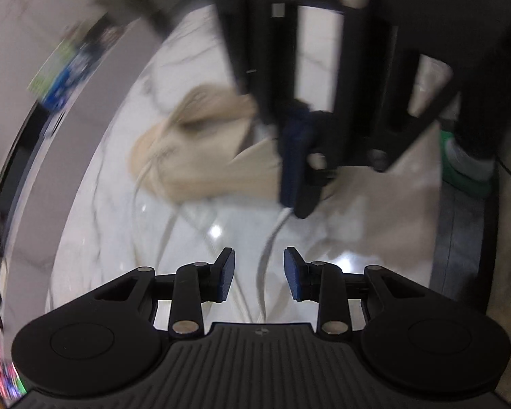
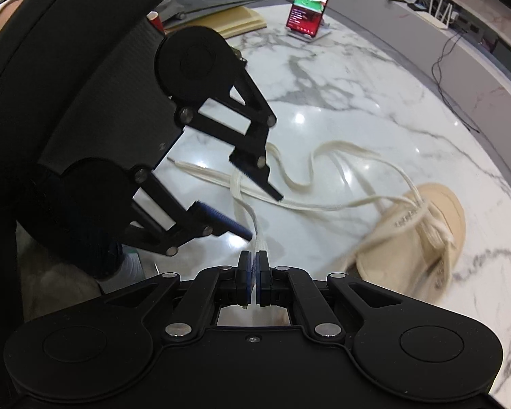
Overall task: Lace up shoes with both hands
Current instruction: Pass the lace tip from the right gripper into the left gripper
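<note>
A beige shoe [image 2: 422,238] lies on the white marble table [image 2: 340,78], its cream laces [image 2: 303,184] trailing loose to the left. My right gripper [image 2: 254,266] is shut on a folded stretch of lace that rises from its pads. My left gripper [image 2: 260,213] stands open in the right wrist view, its fingers on either side of that same lace, above the table. In the blurred left wrist view the left gripper [image 1: 259,272] is open with the lace [image 1: 272,238] running between its pads, and the right gripper [image 1: 294,204] hangs ahead, pinching the lace over the shoe [image 1: 204,156].
A phone [image 2: 310,3] on a stand plays a video at the table's far side. A stack of yellow boards [image 2: 235,22] and a red cup [image 2: 156,22] lie beyond it. A grey counter [image 2: 436,44] with cables curves along the right. A person's dark sleeve [image 2: 51,102] fills the left.
</note>
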A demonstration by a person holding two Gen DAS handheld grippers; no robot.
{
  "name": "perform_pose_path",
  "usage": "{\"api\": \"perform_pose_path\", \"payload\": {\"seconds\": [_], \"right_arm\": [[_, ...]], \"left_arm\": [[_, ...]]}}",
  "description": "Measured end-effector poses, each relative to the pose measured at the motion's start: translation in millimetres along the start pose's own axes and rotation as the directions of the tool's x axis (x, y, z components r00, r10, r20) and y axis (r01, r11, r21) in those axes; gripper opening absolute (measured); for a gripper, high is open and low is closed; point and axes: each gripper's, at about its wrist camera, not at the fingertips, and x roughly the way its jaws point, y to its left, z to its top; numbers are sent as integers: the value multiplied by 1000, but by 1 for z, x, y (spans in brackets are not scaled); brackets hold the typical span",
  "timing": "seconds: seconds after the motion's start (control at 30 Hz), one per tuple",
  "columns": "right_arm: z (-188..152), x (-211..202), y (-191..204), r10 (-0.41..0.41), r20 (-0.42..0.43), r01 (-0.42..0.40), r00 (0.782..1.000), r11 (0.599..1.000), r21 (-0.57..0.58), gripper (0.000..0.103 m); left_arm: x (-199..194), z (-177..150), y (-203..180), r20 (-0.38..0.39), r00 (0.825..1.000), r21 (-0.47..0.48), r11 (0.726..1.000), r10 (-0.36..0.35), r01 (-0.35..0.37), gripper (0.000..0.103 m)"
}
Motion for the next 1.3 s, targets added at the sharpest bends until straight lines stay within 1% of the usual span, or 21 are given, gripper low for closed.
{"api": "perform_pose_path", "payload": {"seconds": [0.2, 0.47, 0.57, 0.6, 0.63, 0.67, 0.7, 0.73, 0.77, 0.87, 1.0, 1.1, 1.17, 1.23, 1.3], "right_arm": [[-12, -10, -4, -12, 3, 12, 1000, 1000, 10, 1], [-25, -15, -12, -31, -10, 32, 999, 999, 24, 1], [-28, -17, -12, -30, -9, 31, 999, 999, 24, 1], [-29, -18, -12, -31, -9, 31, 999, 999, 24, 1], [-30, -18, -12, -30, -9, 30, 1000, 999, 23, 1], [-31, -19, -12, -30, -9, 30, 1000, 999, 23, 1], [-31, -20, -13, -30, -8, 30, 1000, 999, 23, 1], [-31, -20, -13, -30, -7, 30, 1000, 999, 23, 1], [-32, -21, -13, -30, -6, 30, 1000, 999, 23, 1], [-33, -22, -14, -31, -3, 31, 1000, 999, 24, 1], [-35, -25, -14, -34, 0, 34, 999, 999, 25, 2], [-38, -27, -16, -41, -2, 41, 999, 999, 30, 1], [-40, -28, -18, -46, -2, 46, 999, 998, 36, 1], [-41, -30, -19, -48, 0, 48, 999, 998, 40, 2], [-43, -33, -20, -51, 4, 51, 999, 998, 43, 2]], "left_arm": [[13, 16, -15, 39, 999, 96, 995, -27, 23, 30], [13, 24, -14, 69, 995, 102, 993, -68, 61, 30], [9, 25, -17, 82, 992, 106, 991, -95, 86, 27], [9, 26, -17, 85, 991, 106, 990, -103, 93, 25], [9, 27, -16, 87, 990, 105, 989, -109, 100, 20], [8, 28, -16, 88, 989, 104, 989, -116, 106, 19], [9, 29, -15, 88, 988, 99, 988, -123, 114, 17], [10, 31, -12, 85, 987, 87, 988, -135, 127, 13], [11, 33, -11, 81, 986, 76, 988, -143, 137, 11], [14, 35, -10, 72, 988, 65, 989, -138, 134, 11], [13, 38, -9, 75, 986, 49, 988, -150, 146, 11], [10, 39, -4, 89, 982, 6, 986, -167, 167, 10], [7, 40, 0, 103, 978, -22, 983, -180, 183, 7], [1, 41, 4, 126, 975, -38, 981, -185, 191, 0], [-3, 43, 7, 142, 971, -62, 978, -190, 200, 0]]}}
